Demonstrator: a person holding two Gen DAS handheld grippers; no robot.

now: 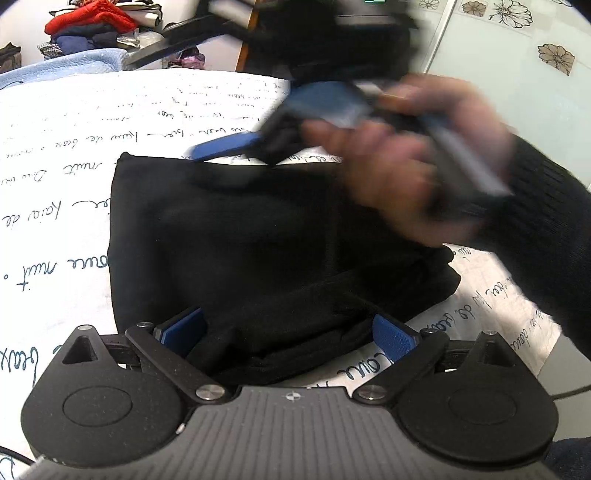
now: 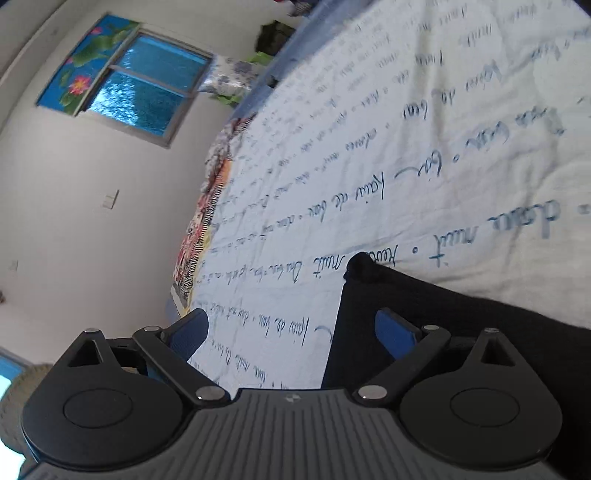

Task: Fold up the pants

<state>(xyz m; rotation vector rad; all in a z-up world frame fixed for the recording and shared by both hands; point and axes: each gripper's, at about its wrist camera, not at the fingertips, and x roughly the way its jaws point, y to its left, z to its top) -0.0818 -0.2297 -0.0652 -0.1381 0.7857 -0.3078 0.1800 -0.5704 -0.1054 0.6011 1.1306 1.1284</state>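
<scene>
The black pants (image 1: 258,243) lie folded into a compact rectangle on the white bedsheet (image 1: 59,192) with blue handwriting. My left gripper (image 1: 288,332) is open, its blue pads on either side of the near edge of the pants, with nothing clamped. In the left wrist view my right gripper (image 1: 236,147) hovers blurred over the far edge of the pants, held by a hand. In the right wrist view the right gripper (image 2: 291,328) is open and empty, with a corner of the pants (image 2: 424,306) under its right finger.
A pile of red and dark clothes (image 1: 92,26) sits at the back left. A window (image 2: 147,85) and a white wall lie beyond the bed's patterned edge (image 2: 207,206). A floral tiled wall (image 1: 517,37) stands at the right.
</scene>
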